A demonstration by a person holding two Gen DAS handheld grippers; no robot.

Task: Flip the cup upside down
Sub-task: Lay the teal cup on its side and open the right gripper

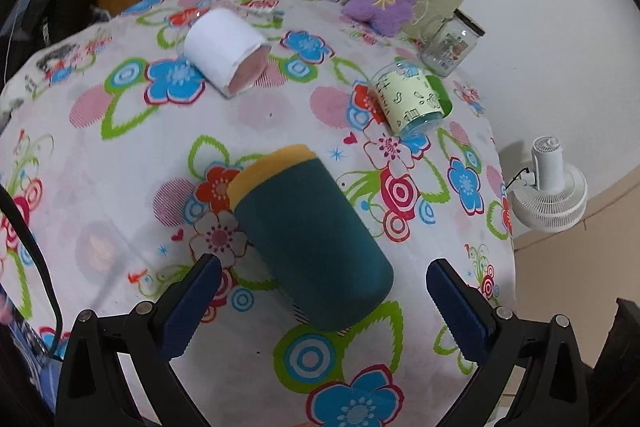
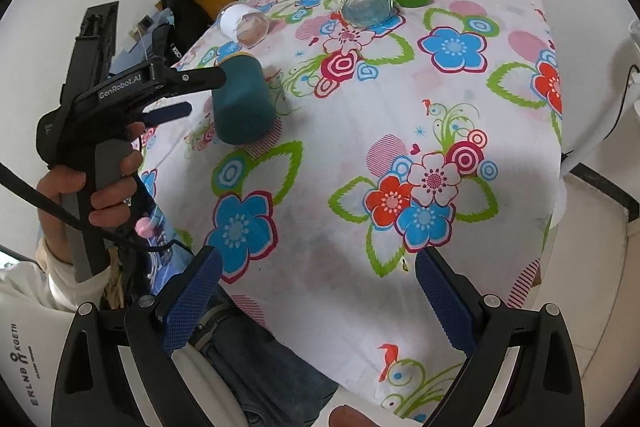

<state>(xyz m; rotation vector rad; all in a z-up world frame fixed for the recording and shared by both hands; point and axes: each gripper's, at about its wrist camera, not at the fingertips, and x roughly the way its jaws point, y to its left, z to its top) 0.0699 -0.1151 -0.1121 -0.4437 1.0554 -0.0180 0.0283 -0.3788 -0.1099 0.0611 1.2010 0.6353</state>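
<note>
The cup (image 1: 310,239) lies on its side on the bench (image 1: 120,155), at centre frame in the left wrist view. It is a dark teal cylinder with a yellow band at the far end; its near end faces the camera. The left gripper (image 1: 323,281) has its fingers (image 1: 192,303) spread wide, one on each side of the cup's near end, not touching it. In the right wrist view the cup (image 2: 240,99) appears at upper left, with a left-gripper finger lying across its top edge. The right gripper (image 2: 318,277) hangs over the bench edge at lower frame, fingers (image 2: 440,297) spread and empty.
</note>
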